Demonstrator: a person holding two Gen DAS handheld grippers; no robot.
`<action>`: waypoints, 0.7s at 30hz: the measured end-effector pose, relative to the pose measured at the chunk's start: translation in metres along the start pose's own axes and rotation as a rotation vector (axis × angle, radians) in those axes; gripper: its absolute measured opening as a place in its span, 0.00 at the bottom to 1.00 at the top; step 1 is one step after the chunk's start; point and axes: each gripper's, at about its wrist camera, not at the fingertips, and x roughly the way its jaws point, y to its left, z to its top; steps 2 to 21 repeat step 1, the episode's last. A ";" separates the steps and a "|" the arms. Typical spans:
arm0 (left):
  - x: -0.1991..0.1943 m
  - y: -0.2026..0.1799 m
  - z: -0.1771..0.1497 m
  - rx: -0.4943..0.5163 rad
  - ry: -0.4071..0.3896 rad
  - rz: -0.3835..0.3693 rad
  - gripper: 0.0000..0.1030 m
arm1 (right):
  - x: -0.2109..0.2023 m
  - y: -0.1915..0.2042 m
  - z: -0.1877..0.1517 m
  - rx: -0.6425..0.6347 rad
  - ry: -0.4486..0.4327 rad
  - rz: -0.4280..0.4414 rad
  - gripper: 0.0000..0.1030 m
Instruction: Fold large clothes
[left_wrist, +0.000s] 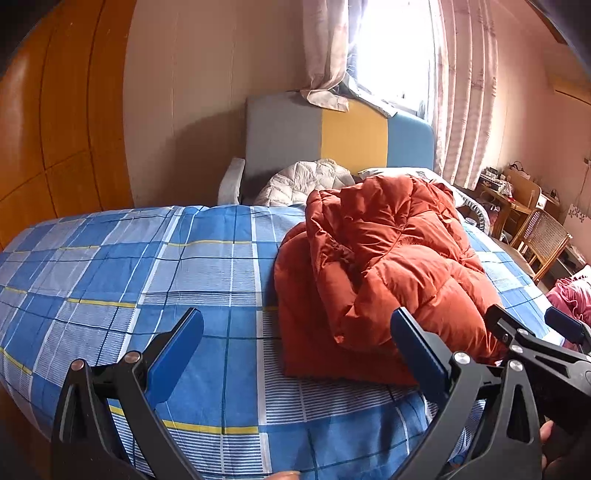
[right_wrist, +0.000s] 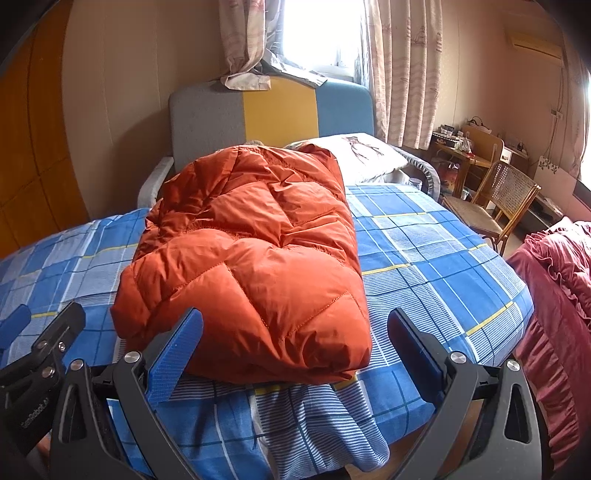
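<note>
Bedroom daylight from a curtained window falls on a bed spread with a blue plaid sheet, and both tools hang over its near edge.

Start at the right gripper: its blue pads stand wide apart and hold nothing. The near hem of the orange down jacket fills the gap from the 9 o'clock pad across to about the middle; whether that pad touches the fabric I cannot tell. The left gripper is spread just as wide and is also empty, with bare sheet between its pads and the jacket at its 1 o'clock, beside the right-hand pad.

Outward from there, the jacket lies as a puffy bundle running toward 12 o'clock, up to the grey, yellow and blue headboard. From the left wrist view its upper layers look heaped and creased rather than flat. A white quilted garment sits behind it, and a pillow lies at 1 o'clock.

The jacket looks already folded lengthwise, so the step in hand appears to be between grasps. Next, I judge, both sets of pads should close on the near hem corners and carry it toward the headboard, pressing out trapped air so the bundle doesn't spring open.
</note>
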 end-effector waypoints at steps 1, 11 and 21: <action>0.000 0.001 0.000 -0.003 0.000 0.002 0.98 | 0.000 0.000 0.000 -0.001 -0.001 0.000 0.97; 0.000 0.001 0.000 -0.003 0.000 0.002 0.98 | 0.000 0.000 0.000 -0.001 -0.001 0.000 0.97; 0.000 0.001 0.000 -0.003 0.000 0.002 0.98 | 0.000 0.000 0.000 -0.001 -0.001 0.000 0.97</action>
